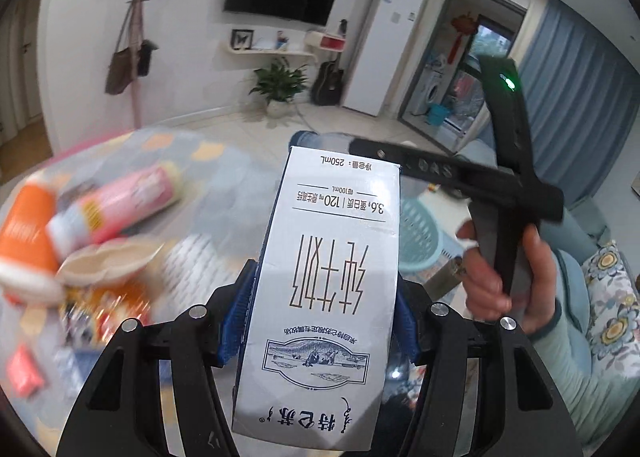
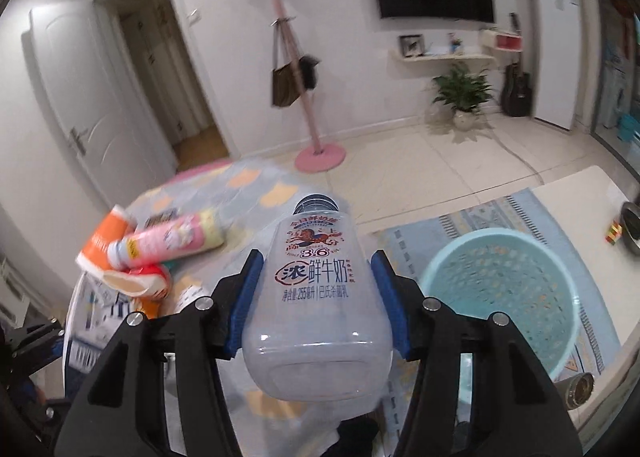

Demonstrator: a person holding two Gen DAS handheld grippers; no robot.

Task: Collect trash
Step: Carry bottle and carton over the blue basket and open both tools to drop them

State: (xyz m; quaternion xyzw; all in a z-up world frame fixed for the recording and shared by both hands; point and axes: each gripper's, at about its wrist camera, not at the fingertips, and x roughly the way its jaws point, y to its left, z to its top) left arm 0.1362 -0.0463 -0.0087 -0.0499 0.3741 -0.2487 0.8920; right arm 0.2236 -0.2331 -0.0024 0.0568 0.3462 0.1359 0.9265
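My left gripper [image 1: 318,317] is shut on a white and blue milk carton [image 1: 324,289], which stands lifted above the table with its printed face toward the camera. The blue pads [image 1: 236,313] press on its two sides. My right gripper [image 2: 316,305] is shut on a clear empty milk bottle [image 2: 316,297], its cap end pointing away. In the left wrist view a hand holds the right gripper's black body [image 1: 516,185] to the right of the carton. A light blue perforated basket [image 2: 504,297] stands on the floor at the right, below the bottle.
Other trash lies blurred at the left of the table: a pink bottle [image 2: 168,241], an orange carton [image 2: 102,237] and wrappers [image 1: 100,305]. The table has a patterned cloth [image 2: 248,185]. A pink coat stand [image 2: 316,153], a plant [image 2: 462,93] and a sofa [image 1: 608,297] surround the spot.
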